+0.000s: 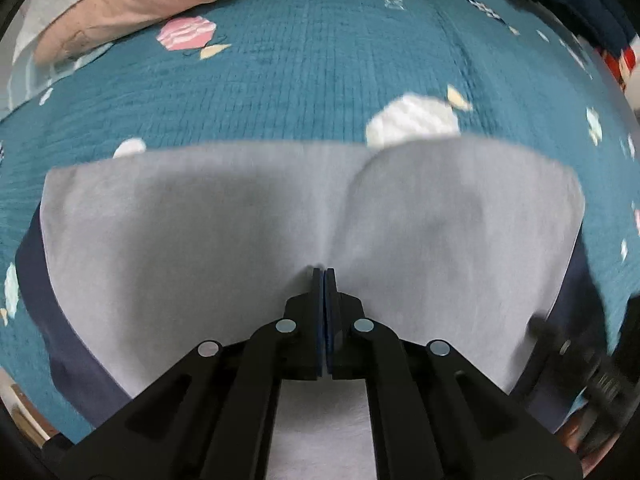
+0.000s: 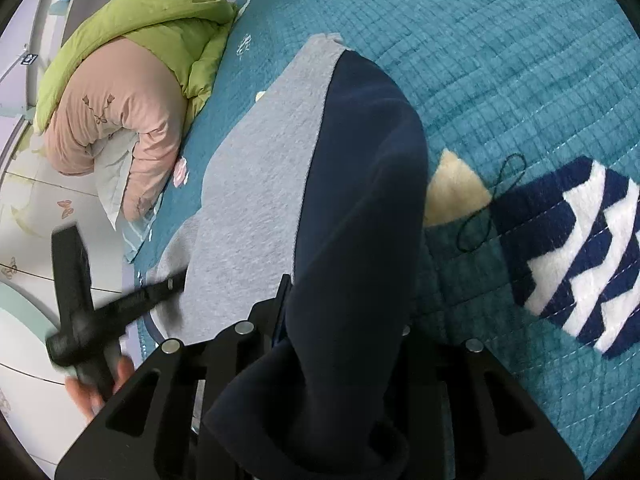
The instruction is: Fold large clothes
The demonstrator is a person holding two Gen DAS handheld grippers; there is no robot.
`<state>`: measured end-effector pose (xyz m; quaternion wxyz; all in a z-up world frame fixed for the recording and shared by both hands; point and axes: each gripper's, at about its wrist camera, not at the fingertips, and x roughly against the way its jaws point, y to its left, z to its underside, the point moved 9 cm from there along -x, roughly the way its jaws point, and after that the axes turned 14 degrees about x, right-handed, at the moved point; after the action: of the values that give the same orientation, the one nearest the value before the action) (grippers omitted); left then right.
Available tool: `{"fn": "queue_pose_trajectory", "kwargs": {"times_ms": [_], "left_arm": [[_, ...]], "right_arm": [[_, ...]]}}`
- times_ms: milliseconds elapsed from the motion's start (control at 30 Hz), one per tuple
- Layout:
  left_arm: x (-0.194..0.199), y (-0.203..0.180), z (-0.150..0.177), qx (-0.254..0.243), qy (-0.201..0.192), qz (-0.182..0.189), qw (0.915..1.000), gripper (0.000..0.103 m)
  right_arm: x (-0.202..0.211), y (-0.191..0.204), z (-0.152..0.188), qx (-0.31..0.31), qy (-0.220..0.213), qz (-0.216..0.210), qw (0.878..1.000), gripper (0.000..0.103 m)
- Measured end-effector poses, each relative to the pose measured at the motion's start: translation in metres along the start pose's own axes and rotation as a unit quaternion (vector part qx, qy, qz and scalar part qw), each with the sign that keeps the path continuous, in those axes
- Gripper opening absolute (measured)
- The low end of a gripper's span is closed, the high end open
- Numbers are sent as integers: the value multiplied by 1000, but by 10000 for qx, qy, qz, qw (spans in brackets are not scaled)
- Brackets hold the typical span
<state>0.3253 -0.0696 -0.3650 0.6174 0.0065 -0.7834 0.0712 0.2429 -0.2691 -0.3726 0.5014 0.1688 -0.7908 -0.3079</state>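
Bedroom — quilted bedspread point(image 1: 304, 80), rolled duvets point(image 2: 120, 112).

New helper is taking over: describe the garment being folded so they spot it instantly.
On the teal quilted bedspread, look near the edge, away from the pink and green bedding heaped at the far end. The garment lies flat there: grey fleece with navy sleeves, unlike the puffy quilts.
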Motion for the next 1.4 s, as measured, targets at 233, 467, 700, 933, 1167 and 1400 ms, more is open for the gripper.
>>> {"fn": "queue_pose_trajectory", "kwargs": {"times_ms": [233, 467, 700, 933, 1167, 1400], "left_arm": [[5, -4, 34, -201, -420, -465, 9978, 2], [22, 19, 89, 218, -566, -100, 9981, 2], [26, 22, 126, -53, -887, -185, 9959, 2], [20, 35, 118, 400, -778, 515, 9948, 2], [16, 36, 118, 603, -849, 857, 9909, 2], [37, 41, 111, 358, -338, 1020, 9936, 3]], "right_arm": [[-2, 2, 1, 12, -35, 33, 10000, 30], [-3, 2, 1, 80, -22, 51, 10000, 30], [-1, 8, 2, 208, -124, 275, 9993, 28], [42, 80, 0, 1280, -837, 377, 9875, 24], [49, 157, 2, 1831, -885, 305, 9786, 24], [30, 218, -4, 2163, -775, 441, 9723, 24]]}}
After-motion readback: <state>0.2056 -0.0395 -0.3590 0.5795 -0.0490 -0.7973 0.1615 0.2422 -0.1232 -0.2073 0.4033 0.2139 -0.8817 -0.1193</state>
